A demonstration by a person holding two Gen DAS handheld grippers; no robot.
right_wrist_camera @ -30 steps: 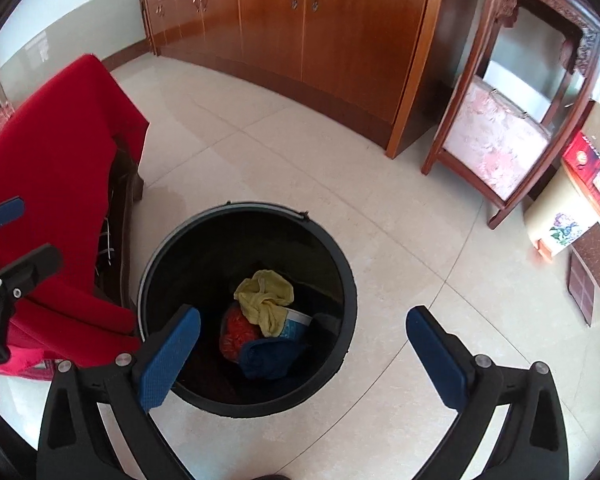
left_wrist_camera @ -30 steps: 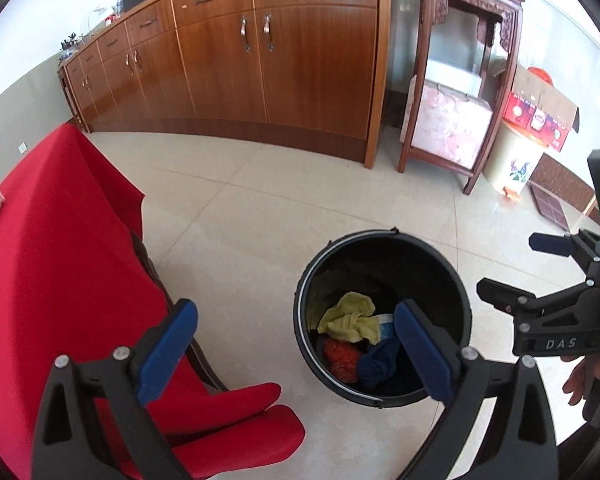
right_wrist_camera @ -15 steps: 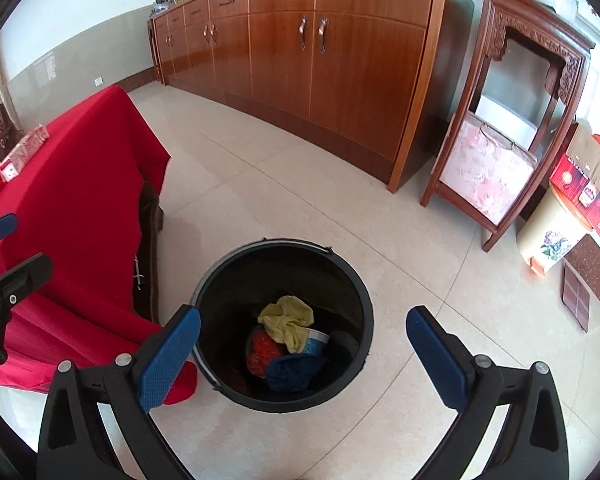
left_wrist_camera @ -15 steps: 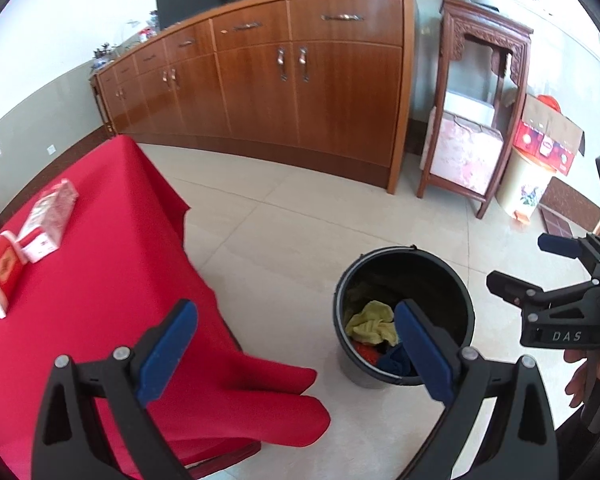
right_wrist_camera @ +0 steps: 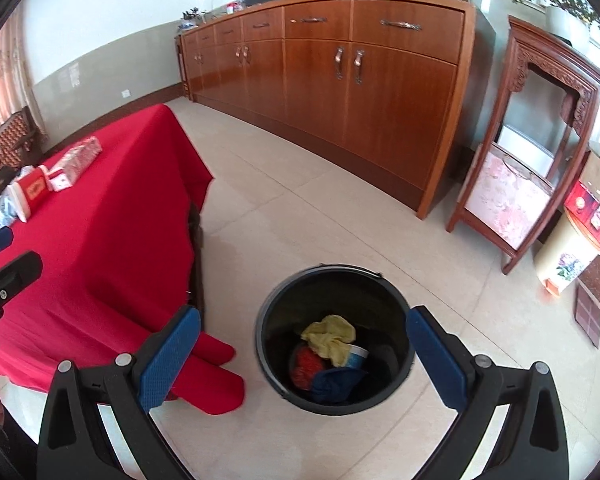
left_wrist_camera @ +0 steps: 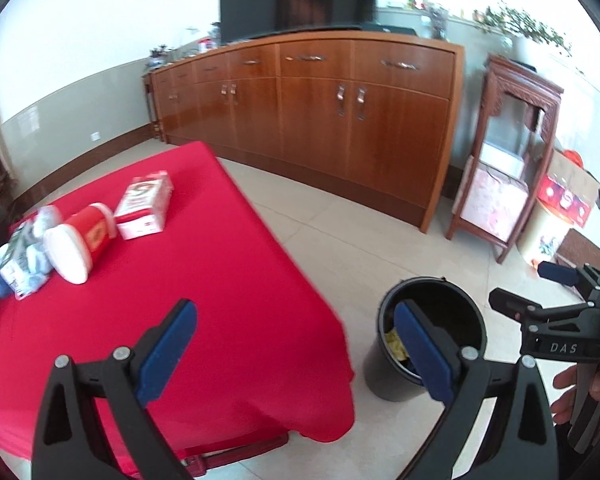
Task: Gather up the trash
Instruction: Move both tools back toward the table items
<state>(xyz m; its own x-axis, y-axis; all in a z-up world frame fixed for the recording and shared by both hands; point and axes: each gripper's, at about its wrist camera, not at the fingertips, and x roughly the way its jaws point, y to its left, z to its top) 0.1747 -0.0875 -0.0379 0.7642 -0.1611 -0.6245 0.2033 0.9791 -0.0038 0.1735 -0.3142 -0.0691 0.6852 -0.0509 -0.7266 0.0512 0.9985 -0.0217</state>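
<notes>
A black bin [right_wrist_camera: 332, 300] stands on the tiled floor holding a yellow crumpled wrapper [right_wrist_camera: 330, 336], a red piece and a blue piece. My right gripper [right_wrist_camera: 304, 354] hangs open above it, empty. My left gripper [left_wrist_camera: 296, 350] is open and empty over the near corner of the red-clothed table [left_wrist_camera: 220, 280], with the bin [left_wrist_camera: 428, 300] to its right. On the far left of the table lie a red and white cup [left_wrist_camera: 80, 240], a red and white packet [left_wrist_camera: 144, 204] and a crinkled bag [left_wrist_camera: 26, 256]. In the left wrist view the right gripper [left_wrist_camera: 536, 292] shows at the right edge.
A long wooden sideboard [left_wrist_camera: 320, 112] runs along the far wall. A carved wooden stand [right_wrist_camera: 532, 152] and red boxes [right_wrist_camera: 596, 212] are at the right. The tablecloth [right_wrist_camera: 204, 356] drapes to the floor beside the bin. Open tiled floor [right_wrist_camera: 300, 220] lies between table and sideboard.
Both grippers have risen away from the bin. The left one swung left, so the tabletop and its packets have come into view. Both stayed open.
</notes>
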